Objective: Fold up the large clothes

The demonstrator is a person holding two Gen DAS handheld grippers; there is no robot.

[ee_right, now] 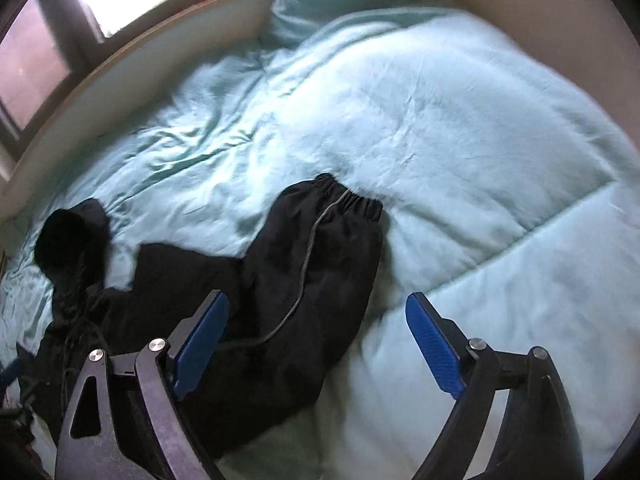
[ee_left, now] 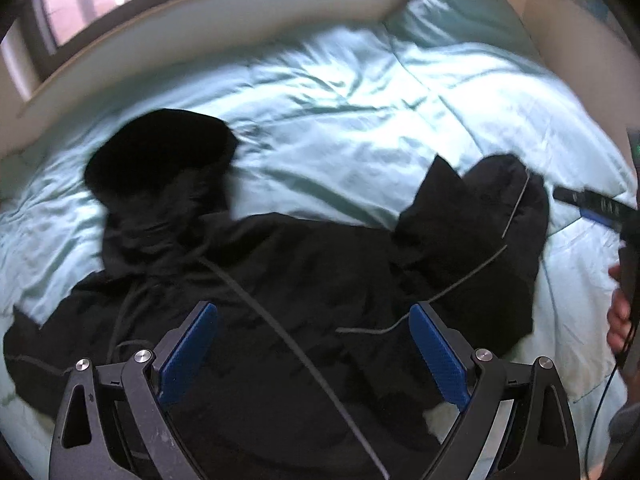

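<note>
- Left wrist view: the left gripper [ee_left: 313, 354] hung wide open over a black hooded jacket [ee_left: 280, 280] spread on the pale green comforter [ee_left: 340, 112], nothing in its grip. The hood [ee_left: 160, 152] lay far left, and a hand [ee_left: 619, 316] showed at the right edge.
- Right wrist view: the right gripper [ee_right: 317, 344] was also spread wide and empty, above the jacket's sleeve [ee_right: 320, 248], whose elastic cuff [ee_right: 352, 196] pointed up the bed.

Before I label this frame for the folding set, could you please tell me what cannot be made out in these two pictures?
- Black hooded jacket: its lower hem, left wrist view, cut off by the bottom edge and the left gripper.
- Its elastic-cuffed sleeve: the shoulder end, right wrist view, hidden behind the right gripper.
- Fabric detail: blurred in both.
</note>
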